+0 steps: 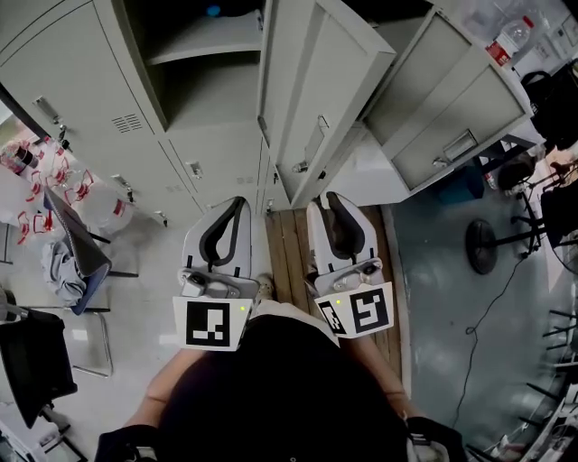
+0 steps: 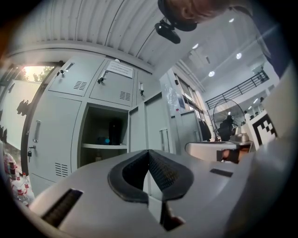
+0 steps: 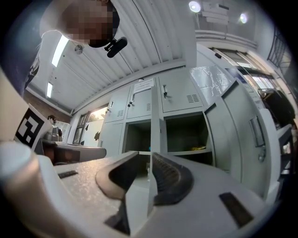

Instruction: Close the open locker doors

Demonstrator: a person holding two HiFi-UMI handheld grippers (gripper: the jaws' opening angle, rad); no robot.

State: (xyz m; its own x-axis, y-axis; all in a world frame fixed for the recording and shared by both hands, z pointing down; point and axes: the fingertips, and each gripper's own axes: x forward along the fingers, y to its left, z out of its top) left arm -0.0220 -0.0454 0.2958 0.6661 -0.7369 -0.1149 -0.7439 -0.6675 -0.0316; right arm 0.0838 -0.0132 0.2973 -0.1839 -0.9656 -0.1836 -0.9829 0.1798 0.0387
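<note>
Both empty, left gripper (image 1: 238, 202) closed and right gripper (image 1: 328, 198) slightly apart, they stood short of the upper-centre door (image 1: 312, 90), which next needed pushing shut.

Pale grey-green lockers (image 1: 108, 81) run across the top, and the open door (image 1: 325, 99) at 12 o'clock matches them. The inside is dark, with a blue spot (image 1: 212, 11). The left gripper (image 1: 239, 202) and right gripper (image 1: 330, 197) are white with black pads, each with a black-and-white square-patterned cube (image 1: 212, 325). Brown planks (image 1: 287, 248) sit at centre. There's light grey floor (image 1: 153, 271) at 8 o'clock and blue-grey floor (image 1: 442, 289) at 4. Red-printed bags (image 1: 54, 176) show at 9 o'clock, a red-labelled bottle (image 1: 508, 41) at 1.
</note>
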